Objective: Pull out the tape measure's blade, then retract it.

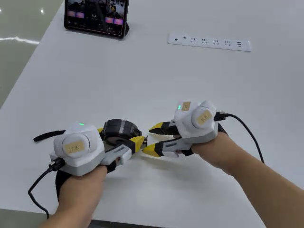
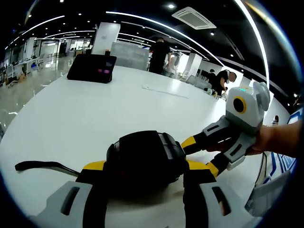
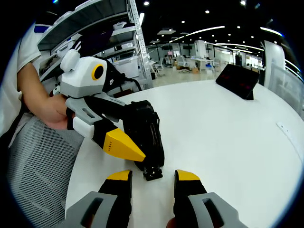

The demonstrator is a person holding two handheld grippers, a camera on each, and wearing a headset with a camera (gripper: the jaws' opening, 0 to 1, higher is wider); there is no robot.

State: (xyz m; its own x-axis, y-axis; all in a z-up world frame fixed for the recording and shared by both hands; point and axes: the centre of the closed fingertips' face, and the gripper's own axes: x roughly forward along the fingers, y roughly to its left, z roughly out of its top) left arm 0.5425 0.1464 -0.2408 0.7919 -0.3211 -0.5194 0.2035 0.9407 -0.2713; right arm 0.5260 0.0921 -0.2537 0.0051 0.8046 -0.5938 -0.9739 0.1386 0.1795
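1. The left gripper (image 2: pixel 145 168) is closed tight on the black tape measure (image 1: pixel 119 129), with one jaw on each side of it.
2. The tape measure is low down on the white table (image 1: pixel 142 80), near 6 o'clock in the head view.
3. The right gripper (image 1: pixel 153 138) is at 3 o'clock from the tape measure, and its yellow tips point at it.
4. The right gripper's jaws are apart and hold nothing.
5. In the right gripper view, a small black tab (image 3: pixel 153 174) on the tape measure sits just in front of the gap between those jaws. I cannot tell if they touch it.
6. A black strap (image 1: pixel 47 136) lies on the table at 9 o'clock from the tape measure.
7. Far up the table, a tablet (image 1: pixel 97 16) stands at 11 o'clock and a white power strip (image 1: pixel 209 42) lies at 1 o'clock.
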